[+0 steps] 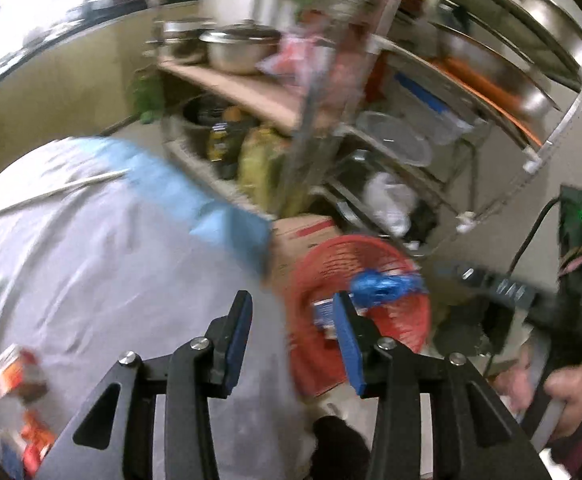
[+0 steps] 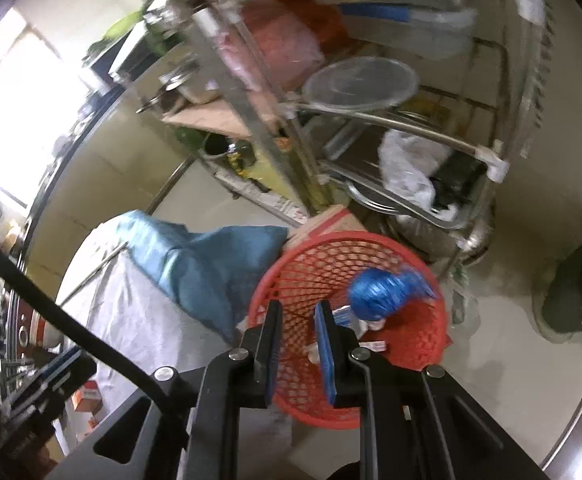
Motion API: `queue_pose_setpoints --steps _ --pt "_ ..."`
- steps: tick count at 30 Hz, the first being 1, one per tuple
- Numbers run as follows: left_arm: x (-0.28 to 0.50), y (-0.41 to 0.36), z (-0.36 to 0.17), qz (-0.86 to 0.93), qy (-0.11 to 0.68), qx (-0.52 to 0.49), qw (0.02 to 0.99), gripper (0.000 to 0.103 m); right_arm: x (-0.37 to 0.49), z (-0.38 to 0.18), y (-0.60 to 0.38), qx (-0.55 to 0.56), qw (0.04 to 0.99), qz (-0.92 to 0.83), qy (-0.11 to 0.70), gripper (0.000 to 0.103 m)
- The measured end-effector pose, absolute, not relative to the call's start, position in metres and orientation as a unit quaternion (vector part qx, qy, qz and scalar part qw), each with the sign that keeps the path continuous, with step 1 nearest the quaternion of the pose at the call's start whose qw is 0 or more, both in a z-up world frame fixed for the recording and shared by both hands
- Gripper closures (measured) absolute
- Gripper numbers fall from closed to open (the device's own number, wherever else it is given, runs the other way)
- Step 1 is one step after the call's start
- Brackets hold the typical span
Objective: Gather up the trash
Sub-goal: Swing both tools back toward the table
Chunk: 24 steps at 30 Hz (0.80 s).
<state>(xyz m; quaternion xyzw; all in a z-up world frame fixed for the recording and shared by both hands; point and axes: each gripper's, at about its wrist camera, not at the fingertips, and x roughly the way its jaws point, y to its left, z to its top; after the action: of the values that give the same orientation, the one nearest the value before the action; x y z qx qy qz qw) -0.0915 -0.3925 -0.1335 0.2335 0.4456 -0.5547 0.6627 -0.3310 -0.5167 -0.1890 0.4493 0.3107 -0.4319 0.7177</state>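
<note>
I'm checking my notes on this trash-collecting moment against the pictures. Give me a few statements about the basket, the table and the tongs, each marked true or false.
1. The red mesh basket has a crumpled blue bag inside it. True.
2. The left tongs are clamped on an orange carton. False: nothing sits between their pads; the small orange cartons lie on the white-covered table.
3. A blue cloth lies on the table's edge next to the basket. True.
4. The right tongs hold the blue bag. False: their gap is empty, the bag lies beyond them in the basket.
5. The basket is empty. False: it holds the bag and some small packets.
</note>
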Motion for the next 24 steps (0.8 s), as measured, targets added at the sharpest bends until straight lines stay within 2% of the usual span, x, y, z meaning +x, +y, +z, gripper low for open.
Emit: queue_pose_setpoints --steps 2,7,12,15,18,19,20,24 --pt "-0.072 -0.360 -0.134 -0.522 0.454 0.228 0.685 0.055 -0.309 -0.181 -0.512 0.440 0.734 -0.410 0.316 0.083" --pt "-0.026 -0.268 -0.135 -0.429 0.479 0.212 0.736 0.055 -0.243 -0.171 -0.493 0.420 0.766 -0.350 0.339 0.083" --pt "0.014 -0.167 -0.109 -0.314 0.468 0.186 0.805 0.054 -0.162 -0.153 -0.456 0.391 0.804 -0.271 0.356 0.083" --pt "0.032 -0.111 -0.083 -0.240 0.447 0.162 0.847 0.042 -0.114 -0.135 -0.425 0.370 0.828 -0.223 0.358 0.083" --pt "0.042 -0.061 -0.062 -0.177 0.430 0.134 0.875 0.038 -0.071 -0.118 -0.385 0.344 0.850 -0.172 0.359 0.069" --pt "0.044 -0.045 -0.058 -0.161 0.429 0.125 0.880 0.037 -0.060 -0.114 -0.372 0.337 0.856 -0.156 0.359 0.059" --pt "0.045 -0.034 -0.056 -0.150 0.429 0.120 0.883 0.036 -0.049 -0.108 -0.356 0.330 0.862 -0.138 0.358 0.040" --pt "0.048 0.012 -0.047 -0.103 0.430 0.094 0.892 0.036 -0.021 -0.092 -0.300 0.287 0.885 -0.078 0.359 0.038"
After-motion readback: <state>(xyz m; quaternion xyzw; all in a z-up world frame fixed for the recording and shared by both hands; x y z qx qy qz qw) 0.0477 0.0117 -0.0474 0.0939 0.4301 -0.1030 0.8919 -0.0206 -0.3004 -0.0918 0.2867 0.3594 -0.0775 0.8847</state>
